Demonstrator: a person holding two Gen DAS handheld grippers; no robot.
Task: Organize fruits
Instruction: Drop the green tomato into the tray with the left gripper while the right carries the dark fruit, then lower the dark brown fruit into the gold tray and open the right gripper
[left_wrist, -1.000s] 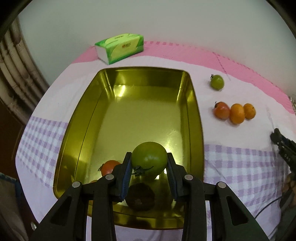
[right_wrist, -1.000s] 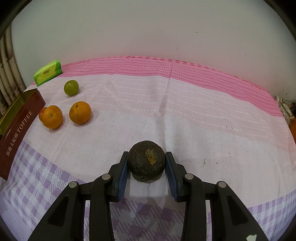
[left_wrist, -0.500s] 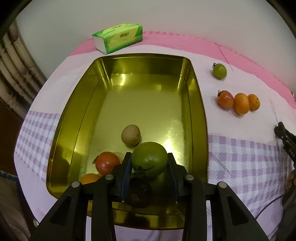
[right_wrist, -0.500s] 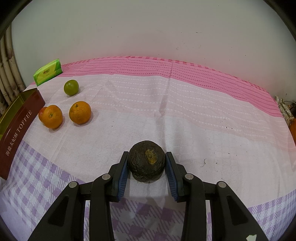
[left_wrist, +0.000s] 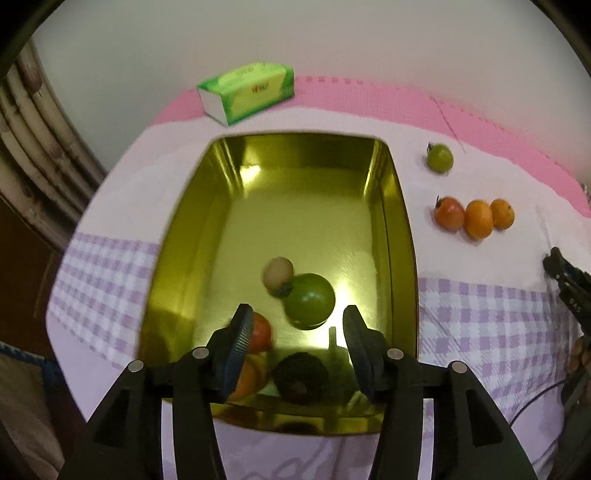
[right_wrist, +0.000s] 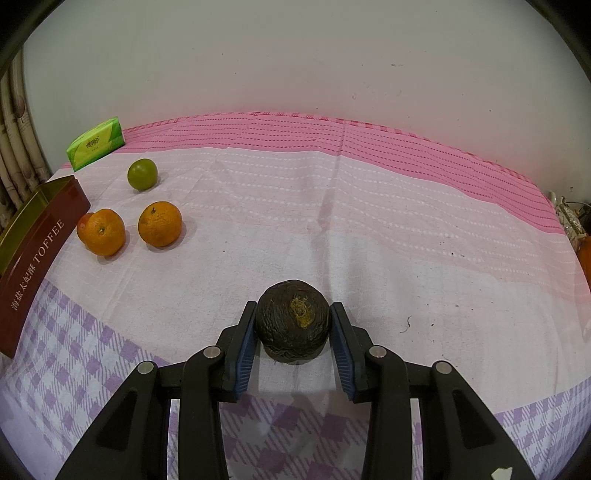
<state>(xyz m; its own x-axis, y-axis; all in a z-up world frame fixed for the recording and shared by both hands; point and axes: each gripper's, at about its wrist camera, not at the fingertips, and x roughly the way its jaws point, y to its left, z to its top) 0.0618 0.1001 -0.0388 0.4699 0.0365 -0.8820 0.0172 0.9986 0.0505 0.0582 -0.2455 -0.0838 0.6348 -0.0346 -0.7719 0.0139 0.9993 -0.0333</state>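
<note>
In the left wrist view my left gripper (left_wrist: 297, 343) is open and empty above the near end of a gold tin (left_wrist: 400, 258). A green tomato (left_wrist: 310, 301) lies in the tin just beyond the fingertips, against a brown kiwi (left_wrist: 277, 272). A red tomato (left_wrist: 260, 330), an orange (left_wrist: 247, 376) and a dark fruit (left_wrist: 301, 376) also lie in the tin. In the right wrist view my right gripper (right_wrist: 293, 332) is shut on a dark wrinkled fruit (right_wrist: 293, 319) that rests on the cloth.
On the cloth right of the tin lie a small green fruit (left_wrist: 439, 158), a red tomato (left_wrist: 448, 213) and two oranges (left_wrist: 479, 218). The oranges (right_wrist: 105, 230) also show in the right wrist view, beside the tin's red side (right_wrist: 35, 254). A green tissue pack (left_wrist: 247, 92) sits behind.
My left gripper has opened and let go of the green tomato, which now lies in the tin beside the kiwi. The right gripper has not moved.
</note>
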